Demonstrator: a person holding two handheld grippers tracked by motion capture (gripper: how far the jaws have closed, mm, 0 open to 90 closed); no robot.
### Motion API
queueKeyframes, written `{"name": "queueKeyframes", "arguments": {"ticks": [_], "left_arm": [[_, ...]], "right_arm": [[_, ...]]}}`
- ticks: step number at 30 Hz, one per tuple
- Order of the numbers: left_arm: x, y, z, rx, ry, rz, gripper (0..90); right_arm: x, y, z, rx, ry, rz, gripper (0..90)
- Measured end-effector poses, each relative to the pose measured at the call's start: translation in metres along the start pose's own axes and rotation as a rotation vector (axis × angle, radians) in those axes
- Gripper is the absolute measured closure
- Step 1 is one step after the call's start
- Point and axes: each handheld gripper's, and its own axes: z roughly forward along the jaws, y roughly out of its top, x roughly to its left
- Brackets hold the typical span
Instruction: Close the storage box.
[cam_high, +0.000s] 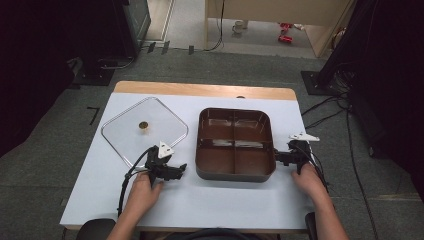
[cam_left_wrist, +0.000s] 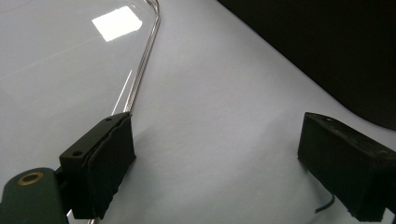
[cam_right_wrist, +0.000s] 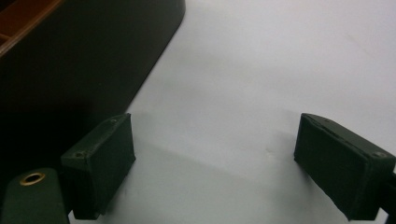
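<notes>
**Entry: two tongs at rest beside lid and tray**

Left tongs: jaws spread wide, nothing between them; one jaw sits just beside the wire rim of the clear lid, seen close in the left gripper view. Right tongs: jaws likewise apart and empty, pointing at the right wall of the brown divided tray, whose dark side rises in the right gripper view.

Handling note: the likely step is taking the lid to cover the tray. Best to catch the lid's rim squarely, lift it level, and steady the tray against sliding.

Pose: both hands low on the white bench, forearms entering from the near edge, left hand angled inward, right hand nearly straight
</notes>
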Motion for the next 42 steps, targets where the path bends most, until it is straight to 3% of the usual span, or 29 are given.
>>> {"name": "queueKeyframes", "arguments": {"ticks": [23,33,42], "left_arm": [[-0.001,0.001,0.000,0.006,0.005,-0.007,10.6],[-0.003,0.009,-0.003,0.079,0.012,-0.020,14.6],[-0.003,0.011,-0.009,0.105,-0.011,0.025,20.8]], "right_arm": [[0.000,0.000,0.000,0.000,0.000,0.000,11.7],[0.000,0.000,0.000,0.000,0.000,0.000,11.7],[0.000,0.000,0.000,0.000,0.000,0.000,11.7]]}}
